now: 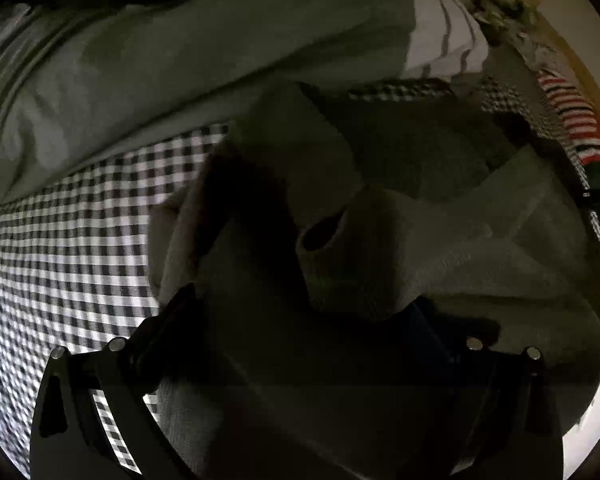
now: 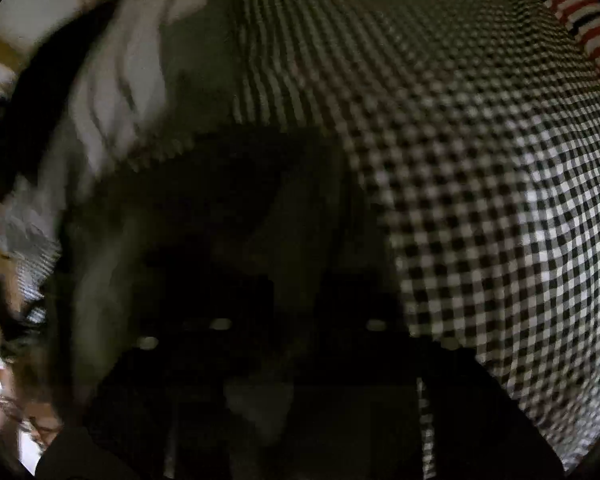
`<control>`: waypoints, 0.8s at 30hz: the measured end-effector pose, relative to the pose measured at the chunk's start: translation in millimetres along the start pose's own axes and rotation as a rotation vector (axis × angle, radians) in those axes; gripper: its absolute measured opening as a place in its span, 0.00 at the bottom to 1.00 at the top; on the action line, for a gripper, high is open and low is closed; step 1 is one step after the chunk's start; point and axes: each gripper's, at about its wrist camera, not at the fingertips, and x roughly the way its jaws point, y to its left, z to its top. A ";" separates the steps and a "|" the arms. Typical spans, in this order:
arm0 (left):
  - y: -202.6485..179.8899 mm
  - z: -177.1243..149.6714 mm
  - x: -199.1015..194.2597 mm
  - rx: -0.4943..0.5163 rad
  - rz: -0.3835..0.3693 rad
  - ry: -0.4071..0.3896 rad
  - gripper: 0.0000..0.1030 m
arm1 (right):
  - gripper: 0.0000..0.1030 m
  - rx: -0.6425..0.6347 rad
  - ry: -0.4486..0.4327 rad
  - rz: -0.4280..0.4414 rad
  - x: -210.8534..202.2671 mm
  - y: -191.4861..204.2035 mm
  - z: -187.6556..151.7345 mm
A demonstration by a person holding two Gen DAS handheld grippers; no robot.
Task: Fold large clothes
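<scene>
Two wrist views, both dim and close to fabric. Left view: my left tongs point(image 1: 300, 312) sit low in the picture, black frame with round silver bolts, and a thick beige garment point(image 1: 380, 264) of coarse, towel-like weave is bunched between and over the fingers. One fold rolls into a short tube with a dark oval opening. The tongs appear pressed together on this cloth, though the fingertips themselves are buried in it. The garment lies heaped on a black-and-white gingham sheet point(image 1: 80, 248), flat and finely checked. Beyond it runs a long, smooth grey-green cloth point(image 1: 160, 60) with soft creases, then a white piece with thin grey stripes point(image 1: 444, 36), and at the far right edge a red-and-white striped item point(image 1: 576, 120).

Right view: heavily motion-blurred. My right tongs point(image 2: 296, 320) are only a black silhouette with faint pale bolt glints; I cannot tell whether they are spread or closed. A dark mass of cloth with a ribbed-looking edge point(image 2: 160, 152) covers them. This view shows a far wider spread of the gingham sheet point(image 2: 500, 200) curving off to the right, the red-striped item point(image 2: 580, 20) in the upper corner, and pale blurred cloth point(image 2: 120, 80) upper left. The beige weave and tube fold show only in the left view.
</scene>
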 end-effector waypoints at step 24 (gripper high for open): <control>52.8 84.4 57.5 -0.079 0.083 -0.051 0.96 | 0.18 0.126 -0.121 -0.006 43.4 -27.3 51.3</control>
